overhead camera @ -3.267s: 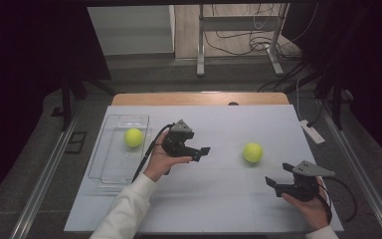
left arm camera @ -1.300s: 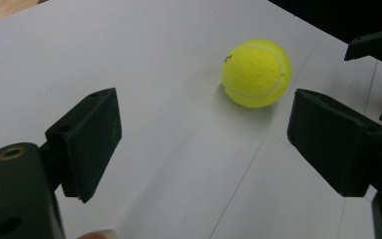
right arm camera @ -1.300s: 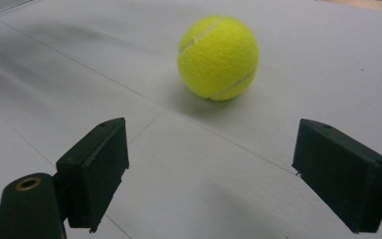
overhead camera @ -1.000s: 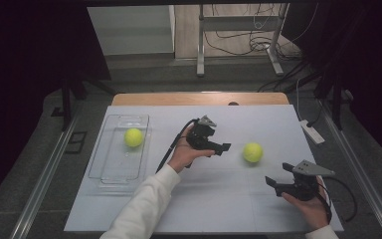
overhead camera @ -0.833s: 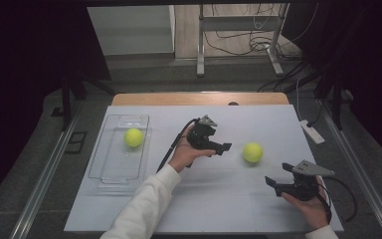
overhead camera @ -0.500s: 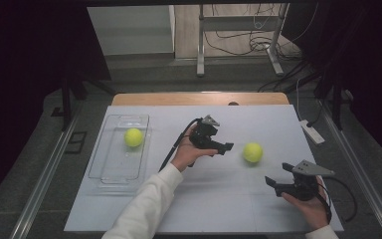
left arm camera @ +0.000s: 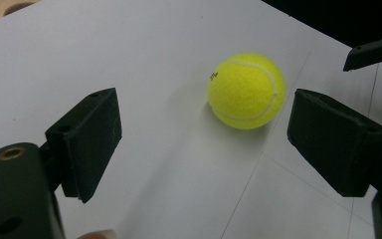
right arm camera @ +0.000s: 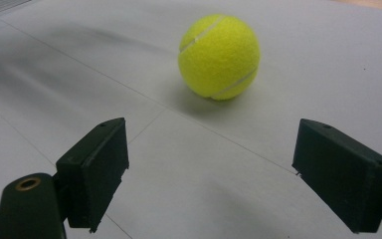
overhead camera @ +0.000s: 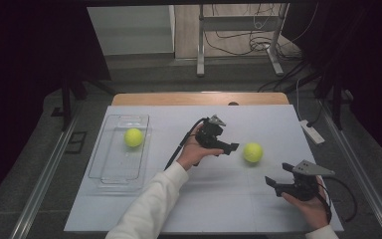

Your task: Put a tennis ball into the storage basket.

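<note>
R claw (overhead camera: 273,183), nearest the person, sits low over the white surface (overhead camera: 238,209), jaws wide apart w/ nothing between them; in the right gripper view the ball (right arm camera: 219,50) lies ahead of it, well apart. L claw (overhead camera: 230,147) is farther in, held just beside the ball (overhead camera: 252,152), jaws spread w/ nothing gripped; in the left gripper view the ball (left arm camera: 246,91) rests on the surface just beyond the jaw tips, not touching either pad. Far left, a 2nd ball (overhead camera: 134,137) sits in the clear tray (overhead camera: 110,172).
</note>
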Demonstrator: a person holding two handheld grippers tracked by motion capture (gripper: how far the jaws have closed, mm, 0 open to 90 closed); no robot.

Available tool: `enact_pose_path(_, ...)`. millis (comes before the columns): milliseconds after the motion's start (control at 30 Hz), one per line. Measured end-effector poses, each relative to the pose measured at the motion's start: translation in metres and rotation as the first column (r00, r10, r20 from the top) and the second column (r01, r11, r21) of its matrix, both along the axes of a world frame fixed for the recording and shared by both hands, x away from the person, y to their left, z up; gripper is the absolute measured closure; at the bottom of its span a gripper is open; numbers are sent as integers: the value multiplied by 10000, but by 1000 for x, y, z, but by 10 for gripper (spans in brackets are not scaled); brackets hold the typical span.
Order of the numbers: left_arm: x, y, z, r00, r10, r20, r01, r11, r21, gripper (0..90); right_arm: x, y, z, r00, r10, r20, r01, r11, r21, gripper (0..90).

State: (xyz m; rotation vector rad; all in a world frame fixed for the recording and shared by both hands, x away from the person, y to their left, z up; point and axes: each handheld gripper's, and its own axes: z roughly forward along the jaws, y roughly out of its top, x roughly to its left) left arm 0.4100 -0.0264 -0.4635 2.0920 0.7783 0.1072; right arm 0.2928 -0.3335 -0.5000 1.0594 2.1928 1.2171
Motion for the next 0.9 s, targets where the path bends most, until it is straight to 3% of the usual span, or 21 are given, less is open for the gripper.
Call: enact_pose_path(900,9,-32,-9,9986,-459,-261,463,9988,135,134,-1,0,-1,10000,64,-74,-63,10000,44,146)
